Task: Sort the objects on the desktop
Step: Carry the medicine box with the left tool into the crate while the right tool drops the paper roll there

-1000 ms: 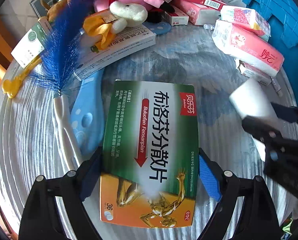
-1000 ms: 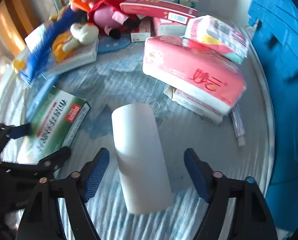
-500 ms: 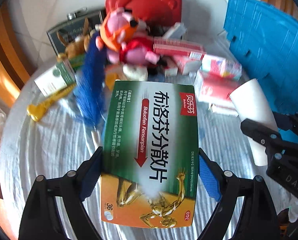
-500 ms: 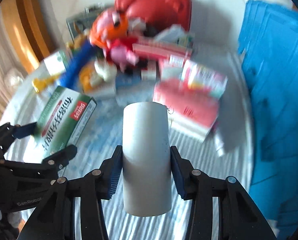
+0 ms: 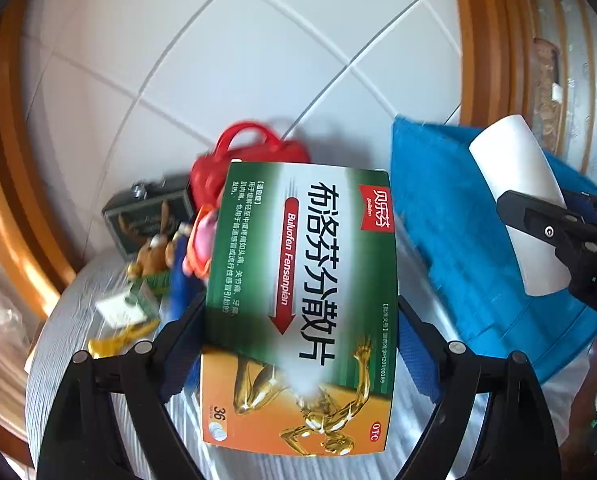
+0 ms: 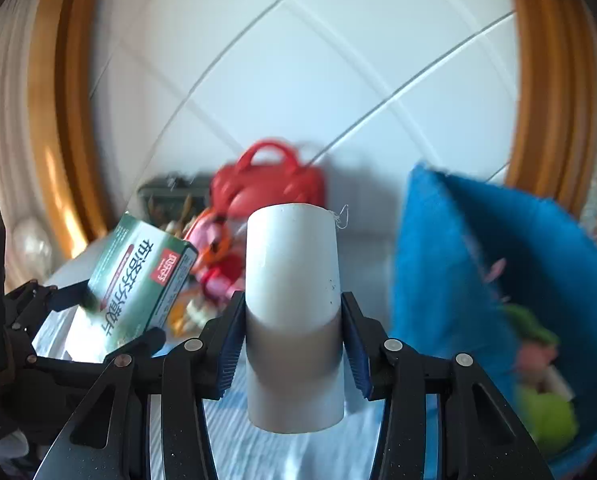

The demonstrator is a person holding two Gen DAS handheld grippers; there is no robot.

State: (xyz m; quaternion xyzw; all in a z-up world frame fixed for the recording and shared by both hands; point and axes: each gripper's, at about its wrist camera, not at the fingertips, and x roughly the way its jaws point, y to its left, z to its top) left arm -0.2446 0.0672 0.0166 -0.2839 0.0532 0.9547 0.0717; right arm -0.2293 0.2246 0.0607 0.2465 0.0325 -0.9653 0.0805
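Note:
My left gripper (image 5: 298, 336) is shut on a green and orange medicine box (image 5: 302, 304), held flat between both blue pads high above the table. In the right wrist view the same box (image 6: 138, 284) shows at the left, in the left gripper (image 6: 110, 312). My right gripper (image 6: 292, 344) is shut on a white cylindrical roll (image 6: 292, 312), upright between its pads. That white roll (image 5: 522, 204) also appears at the right of the left wrist view, in the black right gripper (image 5: 554, 232).
A blue fabric bin (image 6: 498, 280) stands at the right with green and pink items inside. At the back of the round table (image 5: 70, 340) lie a red case (image 6: 266, 184), plush toys (image 6: 214, 248), a dark box (image 5: 146, 212) and small boxes. A white tiled wall rises behind.
Both grippers rose well above the table and tilted up, carrying box and roll. The right gripper closed on the roll a second ago. The table clutter dropped low in view.

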